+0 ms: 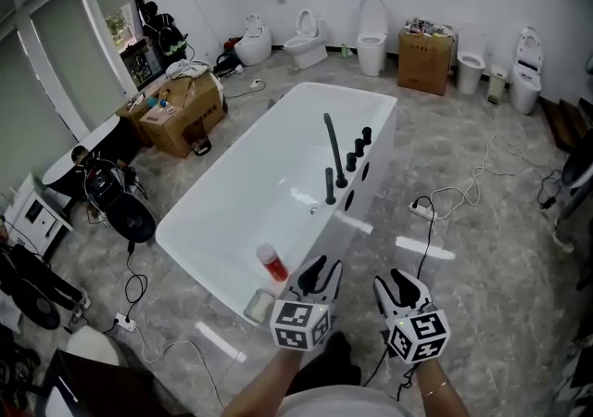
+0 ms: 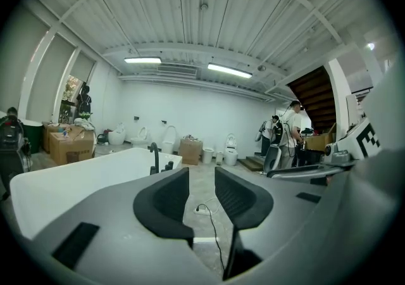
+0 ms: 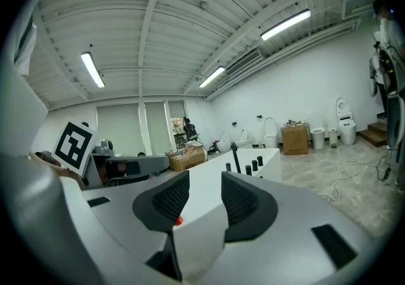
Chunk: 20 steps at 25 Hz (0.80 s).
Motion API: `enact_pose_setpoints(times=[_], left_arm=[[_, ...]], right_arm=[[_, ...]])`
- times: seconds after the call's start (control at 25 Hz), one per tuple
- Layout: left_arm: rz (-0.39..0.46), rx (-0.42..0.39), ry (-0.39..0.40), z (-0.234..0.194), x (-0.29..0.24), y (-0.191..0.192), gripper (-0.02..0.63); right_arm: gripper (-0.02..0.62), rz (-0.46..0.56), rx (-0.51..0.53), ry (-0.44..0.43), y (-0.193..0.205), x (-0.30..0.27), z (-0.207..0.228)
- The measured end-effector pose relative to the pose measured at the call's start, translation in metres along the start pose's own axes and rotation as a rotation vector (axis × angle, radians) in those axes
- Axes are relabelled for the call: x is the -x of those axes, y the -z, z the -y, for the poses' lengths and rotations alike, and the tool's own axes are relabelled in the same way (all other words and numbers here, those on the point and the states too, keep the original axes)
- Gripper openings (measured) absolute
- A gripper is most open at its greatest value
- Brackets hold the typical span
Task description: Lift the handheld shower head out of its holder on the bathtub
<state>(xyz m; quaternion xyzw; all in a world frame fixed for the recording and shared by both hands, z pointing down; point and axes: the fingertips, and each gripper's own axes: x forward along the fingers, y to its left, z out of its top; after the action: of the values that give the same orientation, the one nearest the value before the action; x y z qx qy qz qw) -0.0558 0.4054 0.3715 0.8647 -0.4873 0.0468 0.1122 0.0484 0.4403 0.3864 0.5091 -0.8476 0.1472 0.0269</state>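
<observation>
SURFACE: floor [image 1: 500, 248], grey mottled stone | CENTRE: white bathtub [image 1: 185, 241] stands diagonally on it | LEFT OF TUB: open cardboard box [image 1: 181, 117], near the tub | FAR WALL: toilets [image 1: 372, 35] in a row, second cardboard box [image 1: 425, 59] between them | RIGHT OF TUB: power strip [image 1: 422, 209], white cable [image 1: 463, 191] looping

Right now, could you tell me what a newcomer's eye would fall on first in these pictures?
The long white bathtub standing alone mid-floor, with a black faucet set on its right rim and a red bottle at its near end. Behind it, toilets line the far wall.
</observation>
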Motion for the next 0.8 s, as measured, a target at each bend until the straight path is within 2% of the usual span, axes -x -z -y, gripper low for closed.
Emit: enact_pose_setpoints(times=[0.2,0.36,0.8], left_arm=[[-0.021,0.015,-0.009,-0.025,-0.049,0.005,0.141],[-0.024,0.035,-0.020,-0.060,-0.113,0.003,0.156],[-0.028,0.059,-0.083,-0.212,-0.317,-0.023,0.189]], right_arm=[[0.176,-0.024,-0.029,-0.003,0.003,-0.044,0.030],[0.178,-0.034,-0.036,-0.003,-0.002,-0.102,0.065],[0.187,-0.093,-0.048,0.016,-0.038,-0.323,0.165]])
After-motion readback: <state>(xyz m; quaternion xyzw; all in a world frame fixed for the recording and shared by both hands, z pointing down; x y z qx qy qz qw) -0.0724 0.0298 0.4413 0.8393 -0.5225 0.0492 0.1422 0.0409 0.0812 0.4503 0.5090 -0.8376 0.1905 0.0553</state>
